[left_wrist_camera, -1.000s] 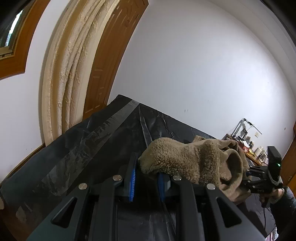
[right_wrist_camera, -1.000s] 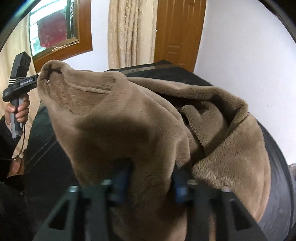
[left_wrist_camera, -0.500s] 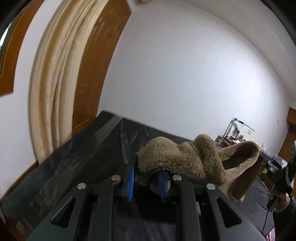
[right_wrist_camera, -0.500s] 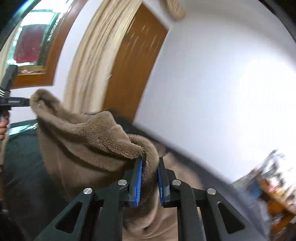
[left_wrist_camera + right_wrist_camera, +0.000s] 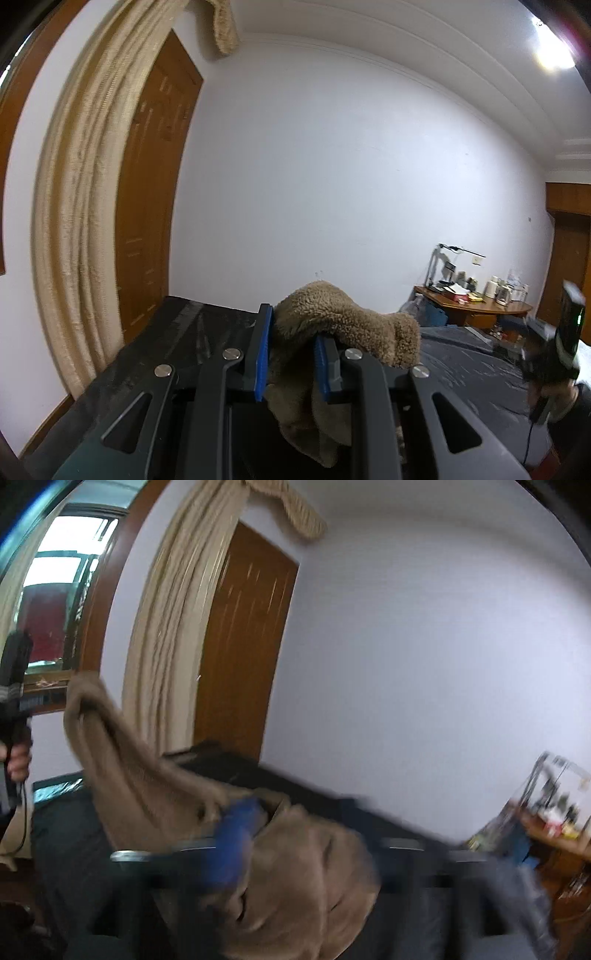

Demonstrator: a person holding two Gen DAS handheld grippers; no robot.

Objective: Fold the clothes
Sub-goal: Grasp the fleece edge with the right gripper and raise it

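A brown fleece garment [image 5: 343, 325] is pinched between the blue pads of my left gripper [image 5: 291, 317], which is shut on a bunched edge. The rest of it droops over the right finger and down. In the blurred right wrist view the garment [image 5: 303, 871] hangs from its raised corner at upper left and sags across my right gripper [image 5: 306, 823]. That gripper's jaws are opening. One blue pad [image 5: 236, 834] shows, and fabric lies loose between the jaws, not pressed. A hand [image 5: 18, 757] holds the left gripper's handle. The black covered table [image 5: 192, 332] lies below.
A cream curtain [image 5: 77, 221] and a wooden door [image 5: 147, 221] stand behind the table's far left corner. At the right a wooden desk [image 5: 476, 306] is cluttered with several small items. A window [image 5: 59, 590] shows at upper left in the right wrist view.
Both grippers have risen and tilted up toward the wall. The right jaws, shut on the fleece half a second ago, now stand apart. The left grip is unchanged.
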